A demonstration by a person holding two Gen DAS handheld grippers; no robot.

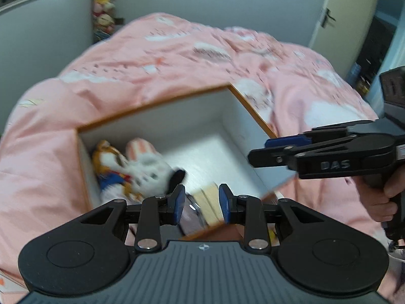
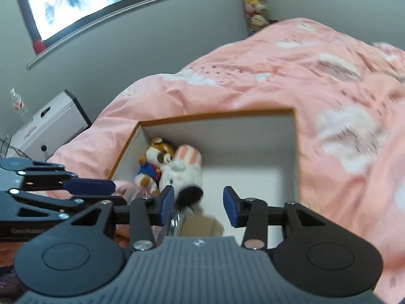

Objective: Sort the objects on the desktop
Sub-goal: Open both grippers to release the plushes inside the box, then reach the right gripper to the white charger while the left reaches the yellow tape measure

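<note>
Both plush toys, orange dog (image 2: 158,157) and white rabbit (image 2: 186,171), lie in the orange-rimmed white box (image 2: 217,116) on the pink quilt (image 2: 329,76); the left gripper (image 1: 201,204) stands narrowly parted, empty; the right gripper (image 2: 198,209) gapes wider, empty; seemingly between items; next calls for fetching another object.

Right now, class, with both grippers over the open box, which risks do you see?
1. The left gripper and right gripper hang close together over the box, so they could collide.
2. The box sits on a soft quilt; a push on its rim might tip it and spill the plush toys.

Pink quilt (image 1: 177,58) — plush pile (image 1: 103,10) cornered, door (image 1: 346,12) beyond.
</note>
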